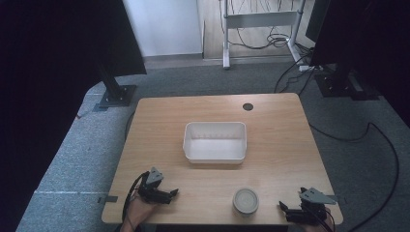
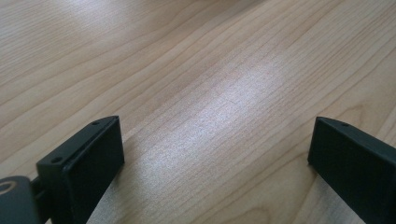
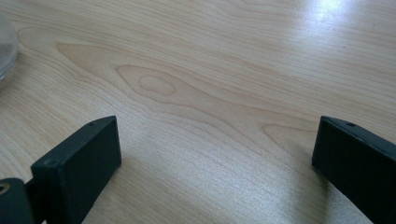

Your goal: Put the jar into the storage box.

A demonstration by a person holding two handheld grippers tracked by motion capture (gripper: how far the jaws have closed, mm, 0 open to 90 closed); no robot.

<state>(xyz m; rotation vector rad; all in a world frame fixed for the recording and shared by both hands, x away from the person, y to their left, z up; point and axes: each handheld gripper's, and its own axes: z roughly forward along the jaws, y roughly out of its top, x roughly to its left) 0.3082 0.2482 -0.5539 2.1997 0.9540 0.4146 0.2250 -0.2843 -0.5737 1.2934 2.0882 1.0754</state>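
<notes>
Left gripper and right gripper rested wide open, empty, on the light wooden table. Round grey lidded container sat between them, nearer the right.

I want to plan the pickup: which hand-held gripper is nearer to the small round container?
Right. The right hand-held gripper sits just to the right of the round container, apart from it. The left hand-held gripper is farther off on its other side.

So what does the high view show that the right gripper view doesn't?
High view alone: the white tub mid-table, the whole round lidded container near the front edge, the left tool, a hand, and the carpet with cables around the table. Right gripper view alone: the right tool seen close, jaws wide apart over bare wood grain. Both: the wooden table and an edge of that container.
</notes>
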